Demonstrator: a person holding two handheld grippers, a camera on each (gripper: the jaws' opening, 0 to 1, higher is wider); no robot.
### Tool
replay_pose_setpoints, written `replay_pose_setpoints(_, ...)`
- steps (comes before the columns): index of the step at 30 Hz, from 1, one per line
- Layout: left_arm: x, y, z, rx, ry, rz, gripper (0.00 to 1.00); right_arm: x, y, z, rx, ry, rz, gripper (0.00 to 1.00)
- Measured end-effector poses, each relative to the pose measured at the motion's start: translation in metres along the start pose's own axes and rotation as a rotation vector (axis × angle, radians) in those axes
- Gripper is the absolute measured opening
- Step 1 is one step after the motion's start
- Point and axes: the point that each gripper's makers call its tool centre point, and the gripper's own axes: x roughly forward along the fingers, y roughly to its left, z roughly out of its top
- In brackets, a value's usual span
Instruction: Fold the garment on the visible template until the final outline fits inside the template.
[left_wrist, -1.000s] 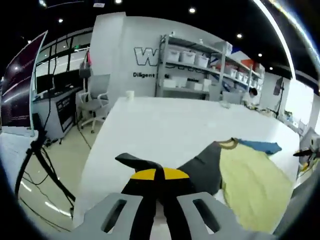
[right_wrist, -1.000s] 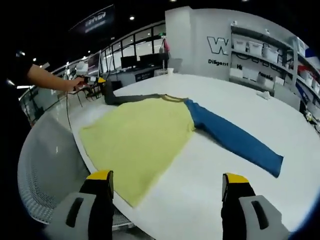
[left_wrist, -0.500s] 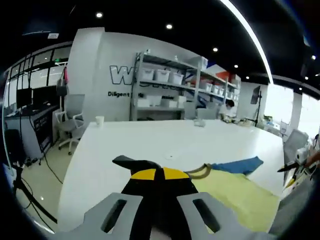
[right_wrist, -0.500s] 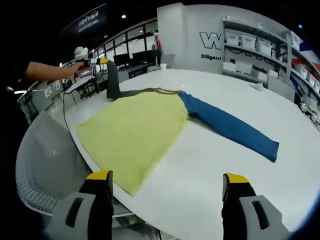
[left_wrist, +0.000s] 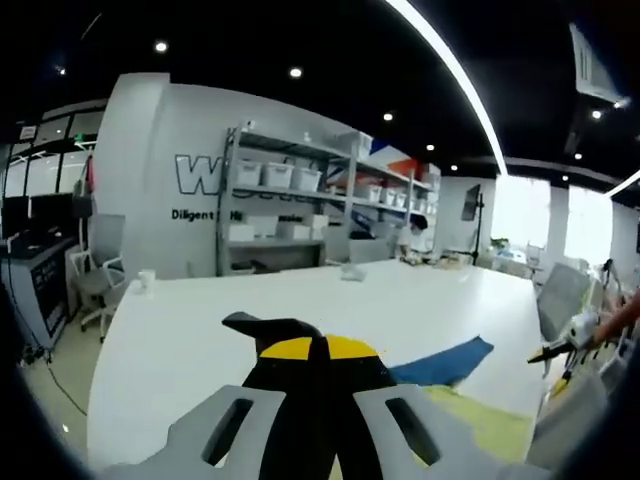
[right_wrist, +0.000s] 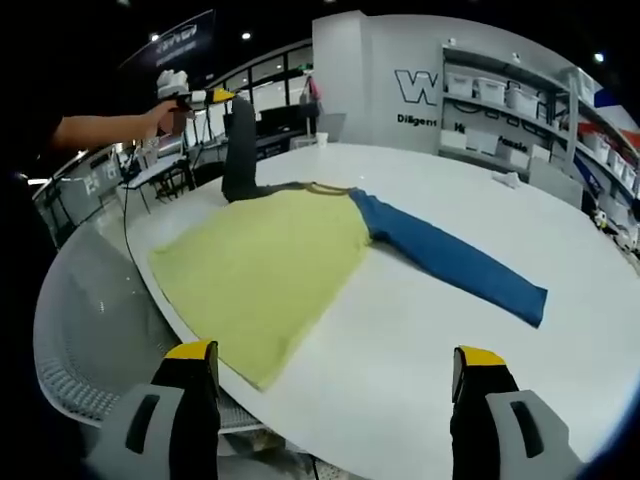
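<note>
The garment (right_wrist: 270, 265) has a pale yellow-green body, a blue sleeve (right_wrist: 455, 265) lying flat, and a dark grey sleeve (right_wrist: 238, 150) raised at the far side, with an olive-tan band at its collar. All of it is plain, with no print. The counter (right_wrist: 560, 250) beneath is white. The right hand-held gripper (right_wrist: 335, 400) has black jaws capped in yellow on grey mounts. The left hand-held gripper (left_wrist: 310, 350) shows the same black, yellow and grey, and holds dark grey cloth. The wall lettering (left_wrist: 200, 175) is dark on white.
</note>
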Motion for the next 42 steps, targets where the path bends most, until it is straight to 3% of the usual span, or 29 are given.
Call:
replay_pose_setpoints(5, 0.015, -0.021, 0.009, 0.004, -0.007, -0.053, 0.01, -0.002, -0.001, 0.003, -0.003, -0.008, -0.006, 0.96)
replay_pose_setpoints(18, 0.053, -0.068, 0.005, 0.007, 0.028, -0.156, 0.01, -0.008, -0.005, 0.004, 0.043, -0.04, -0.028, 0.97)
replay_pose_setpoints(32, 0.1, -0.104, -0.043, 0.062, 0.133, -0.224, 0.01, -0.022, -0.011, 0.007, 0.061, -0.061, -0.062, 0.97)
replay_pose_setpoints(42, 0.119, -0.127, -0.068, 0.067, 0.195, -0.267, 0.01, -0.033, -0.007, 0.001, 0.094, -0.065, -0.091, 0.97)
